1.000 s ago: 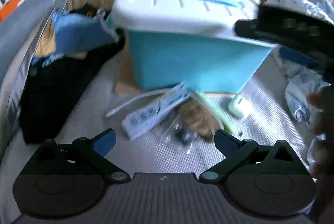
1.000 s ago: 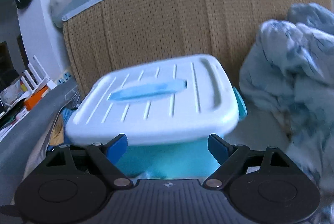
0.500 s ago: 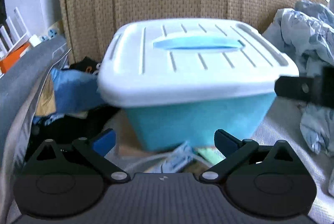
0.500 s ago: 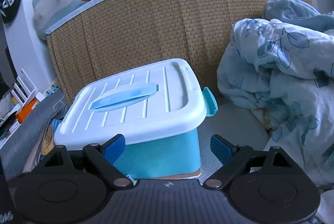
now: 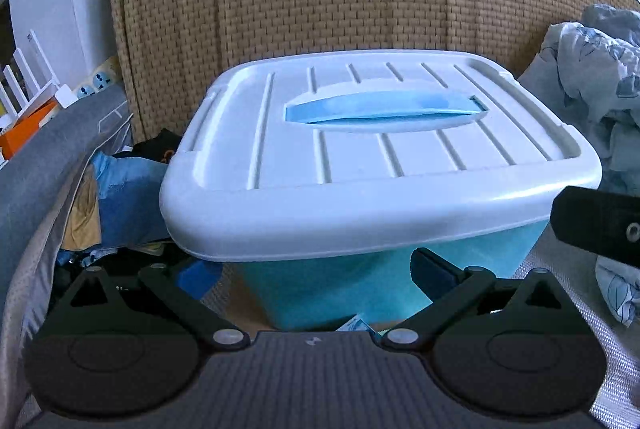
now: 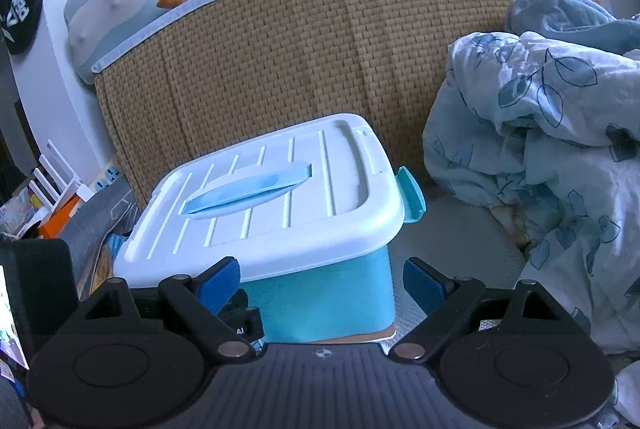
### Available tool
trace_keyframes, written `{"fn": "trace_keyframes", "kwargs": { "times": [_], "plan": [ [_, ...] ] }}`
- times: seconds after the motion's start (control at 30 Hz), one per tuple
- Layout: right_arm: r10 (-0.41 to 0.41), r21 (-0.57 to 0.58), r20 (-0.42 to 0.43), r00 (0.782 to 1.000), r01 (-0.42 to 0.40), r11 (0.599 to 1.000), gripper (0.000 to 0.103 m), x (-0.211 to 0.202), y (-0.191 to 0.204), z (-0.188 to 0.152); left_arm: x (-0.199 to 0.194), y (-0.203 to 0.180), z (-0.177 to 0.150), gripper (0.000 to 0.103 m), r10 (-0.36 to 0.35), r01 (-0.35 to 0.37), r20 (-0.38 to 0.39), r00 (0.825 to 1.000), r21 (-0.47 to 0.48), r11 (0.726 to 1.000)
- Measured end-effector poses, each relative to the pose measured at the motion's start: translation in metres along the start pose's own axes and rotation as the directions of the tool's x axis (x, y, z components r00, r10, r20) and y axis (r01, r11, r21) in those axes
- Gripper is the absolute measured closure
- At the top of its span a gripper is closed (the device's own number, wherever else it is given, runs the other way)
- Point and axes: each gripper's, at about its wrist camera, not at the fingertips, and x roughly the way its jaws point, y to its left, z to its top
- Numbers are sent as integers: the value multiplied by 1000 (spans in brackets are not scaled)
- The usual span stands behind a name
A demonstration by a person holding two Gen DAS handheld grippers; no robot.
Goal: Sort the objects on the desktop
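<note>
A turquoise storage box with a white lid and a blue handle stands closed on the woven mat, also in the right wrist view. My left gripper is open and empty, close in front of the box's front wall. My right gripper is open and empty, a little farther back and to the box's right front. Part of the right gripper's body shows at the right edge of the left wrist view. The small desktop items are hidden below the left gripper; only a scrap of packet shows.
A rattan headboard rises behind the box. A crumpled leaf-print blanket lies to the right. Clothes and blue bags are piled to the left, beside a grey cushion. The box's right latch sticks out.
Both grippers have risen and tilted up. The left view went from the loose items on the mat to the box's lid. The right gripper pulled back from the box.
</note>
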Motion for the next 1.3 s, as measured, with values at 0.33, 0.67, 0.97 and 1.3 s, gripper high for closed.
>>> {"fn": "trace_keyframes", "kwargs": {
  "times": [0.33,0.67,0.97,1.3],
  "plan": [
    [-3,43,-25,1000,4,999,11,3,-3,0,-3,-4,-7,0,27,-26,-29,999,38,999],
    [-55,100,-51,997,60,993,11,0,-10,1,-34,-8,-10,0,31,-30,-10,999,77,997],
    [-87,76,-60,994,92,993,11,-10,-12,4,-68,-6,-12,0,45,-46,16,999,66,997],
    [-83,-18,-36,996,82,996,11,-32,-2,4,-102,3,-23,0,33,-33,20,999,41,999]
  ]
}}
